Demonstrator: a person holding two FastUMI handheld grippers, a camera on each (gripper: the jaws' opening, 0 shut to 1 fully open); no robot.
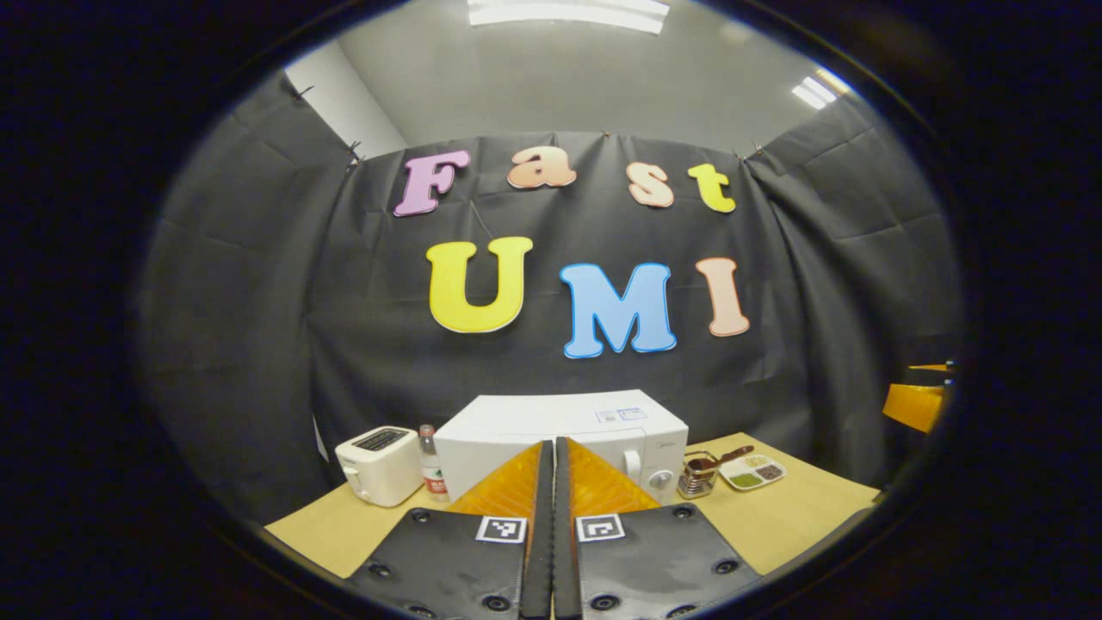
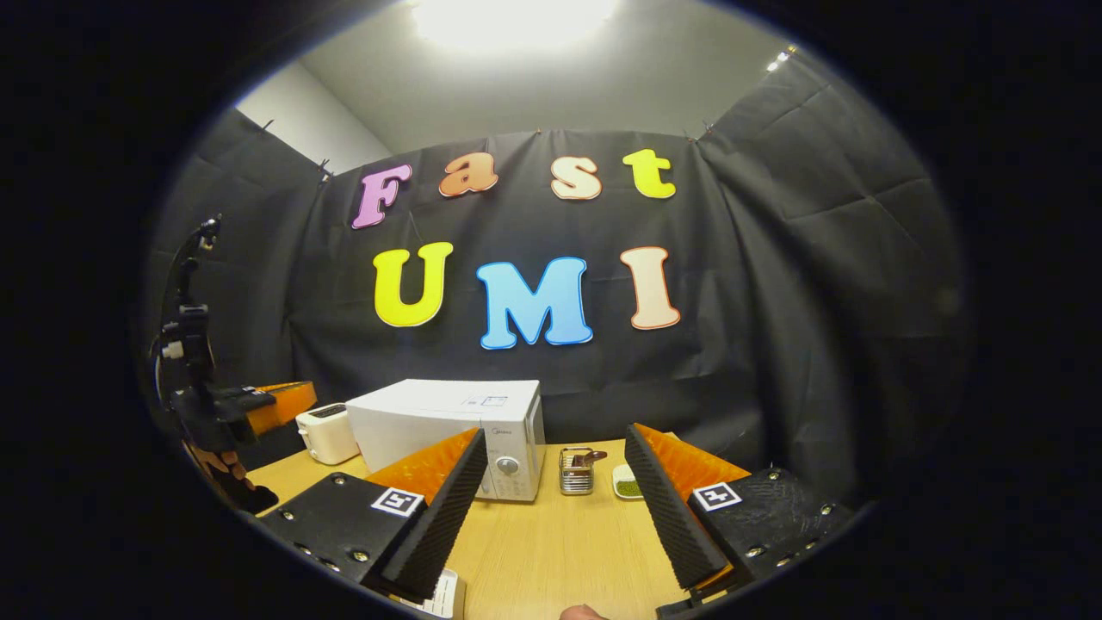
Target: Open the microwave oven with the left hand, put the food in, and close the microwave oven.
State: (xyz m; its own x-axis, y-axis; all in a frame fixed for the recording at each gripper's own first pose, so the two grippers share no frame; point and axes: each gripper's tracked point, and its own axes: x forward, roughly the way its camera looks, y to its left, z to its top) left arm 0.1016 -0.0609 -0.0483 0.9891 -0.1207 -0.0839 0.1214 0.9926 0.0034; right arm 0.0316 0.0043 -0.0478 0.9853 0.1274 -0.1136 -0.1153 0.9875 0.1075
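1. The left claw (image 1: 554, 482) has its fingers pressed together, gripping nothing, above the desk (image 1: 775, 517).
2. The right claw (image 2: 551, 491) is spread wide and empty.
3. The microwave oven (image 1: 560, 435) stands shut at the far side, a toaster (image 1: 379, 465) to its left.
4. A divided food dish (image 1: 752, 472) lies to its right.

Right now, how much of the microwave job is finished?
Nothing looks done. The microwave is closed on the table. The left claw is shut and empty, facing it; the right claw is open and empty. Opening, loading the food and closing all remain.
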